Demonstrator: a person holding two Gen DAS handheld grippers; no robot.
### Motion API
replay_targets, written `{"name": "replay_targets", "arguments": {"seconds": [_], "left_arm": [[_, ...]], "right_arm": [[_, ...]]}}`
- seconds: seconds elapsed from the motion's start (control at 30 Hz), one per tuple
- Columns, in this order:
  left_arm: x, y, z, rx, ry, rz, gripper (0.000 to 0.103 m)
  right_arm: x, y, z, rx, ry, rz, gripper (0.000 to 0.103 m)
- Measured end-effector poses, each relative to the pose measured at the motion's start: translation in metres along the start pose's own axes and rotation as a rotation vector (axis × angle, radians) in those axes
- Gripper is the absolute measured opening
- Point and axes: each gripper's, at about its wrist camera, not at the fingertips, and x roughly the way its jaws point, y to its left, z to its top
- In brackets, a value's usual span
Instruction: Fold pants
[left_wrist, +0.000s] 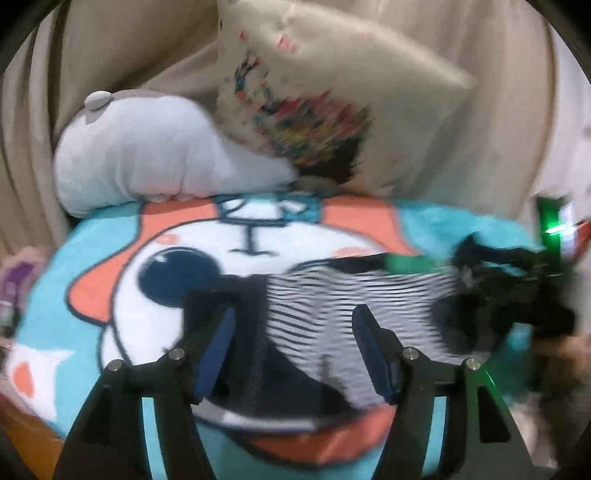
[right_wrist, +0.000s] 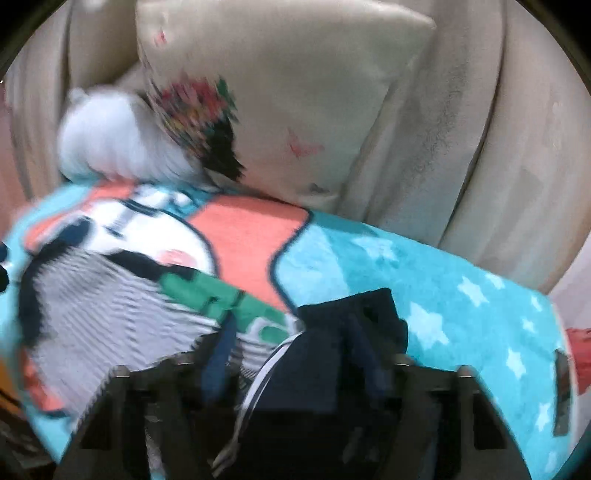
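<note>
The pants (left_wrist: 354, 295) are black-and-white striped with navy trim and a green patch. They lie on a turquoise cartoon blanket (left_wrist: 258, 229). My left gripper (left_wrist: 293, 317) is open, its blue pads on either side of the striped cloth just above the blanket. The other gripper shows blurred at the right of the left wrist view (left_wrist: 517, 295), at the pants' far end. In the right wrist view the pants (right_wrist: 122, 306) stretch to the left, and my right gripper (right_wrist: 295, 354) has its pads around a dark navy bunch of the pants (right_wrist: 347, 343). The view is blurred.
A cream printed cushion (left_wrist: 332, 96) and a white plush toy (left_wrist: 147, 147) lean against the beige sofa back (right_wrist: 461, 129) behind the blanket. The blanket's starred turquoise part (right_wrist: 461, 314) lies to the right.
</note>
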Motion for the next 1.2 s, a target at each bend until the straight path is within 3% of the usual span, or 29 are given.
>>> {"name": "replay_targets", "arguments": {"seconds": [0.1, 0.27, 0.37, 0.53, 0.63, 0.73, 0.8, 0.9, 0.97, 1.03, 1.13, 1.2], "left_arm": [[0.030, -0.004, -0.009, 0.045, 0.058, 0.120, 0.065], [0.031, -0.005, -0.020, 0.081, 0.037, 0.141, 0.065], [0.032, -0.006, -0.024, 0.080, 0.038, 0.138, 0.067], [0.035, -0.013, -0.031, 0.103, 0.033, 0.154, 0.074], [0.037, -0.017, -0.034, 0.125, 0.022, 0.175, 0.076], [0.037, -0.018, -0.034, 0.117, 0.026, 0.183, 0.077], [0.037, -0.017, -0.033, 0.102, 0.034, 0.183, 0.078], [0.034, -0.015, -0.029, 0.097, 0.059, 0.173, 0.078], [0.025, -0.010, -0.025, 0.076, 0.074, 0.137, 0.078], [0.016, -0.005, -0.018, 0.043, 0.089, 0.088, 0.077], [0.002, -0.004, 0.000, -0.004, 0.092, -0.001, 0.077], [-0.003, -0.019, 0.017, -0.005, 0.084, -0.068, 0.077]], "right_arm": [[0.003, -0.013, -0.010, 0.029, 0.017, -0.040, 0.003], [-0.031, -0.073, -0.044, 0.165, -0.017, -0.156, 0.003], [-0.040, -0.117, -0.070, 0.291, 0.029, -0.231, 0.003], [-0.060, -0.170, -0.099, 0.540, 0.040, -0.261, 0.005], [-0.082, -0.171, -0.086, 0.567, -0.078, -0.182, 0.005], [-0.086, -0.142, -0.059, 0.521, -0.171, 0.116, 0.005], [-0.069, -0.122, -0.047, 0.509, -0.155, 0.261, 0.007], [-0.026, -0.098, -0.041, 0.477, -0.038, 0.361, 0.007], [-0.009, -0.099, -0.050, 0.481, 0.027, 0.314, 0.007], [-0.005, -0.116, -0.064, 0.514, 0.054, 0.178, 0.003], [-0.027, -0.156, -0.083, 0.639, -0.022, 0.125, 0.005], [-0.054, -0.174, -0.094, 0.669, -0.075, -0.050, 0.023]]}}
